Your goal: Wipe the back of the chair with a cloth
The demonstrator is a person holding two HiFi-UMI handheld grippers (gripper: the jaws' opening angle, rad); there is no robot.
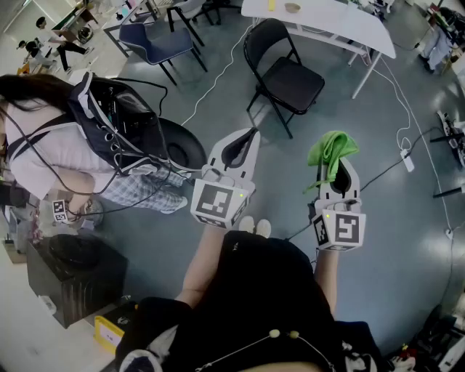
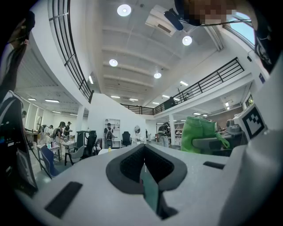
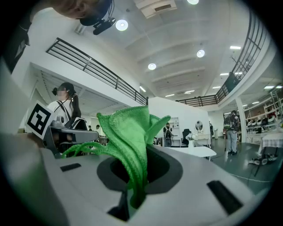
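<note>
The black folding chair [image 1: 287,73] stands on the grey floor ahead of me, beside a white table, well beyond both grippers. A bright green cloth [image 1: 330,149] sticks up out of my right gripper [image 1: 338,166], which is shut on it; in the right gripper view the cloth [image 3: 130,132] fans out above the jaws of the right gripper [image 3: 135,194]. My left gripper [image 1: 248,139] is held level with it, to its left, its jaws shut with nothing in them. In the left gripper view the left gripper [image 2: 144,170] is shut, and the cloth [image 2: 199,134] shows at the right.
A person [image 1: 58,152] with a backpack stands close at my left. A blue chair [image 1: 156,40] and a white table [image 1: 327,18] lie farther off. A black box [image 1: 76,276] sits at the lower left. Cables and a power strip [image 1: 407,160] cross the floor at the right.
</note>
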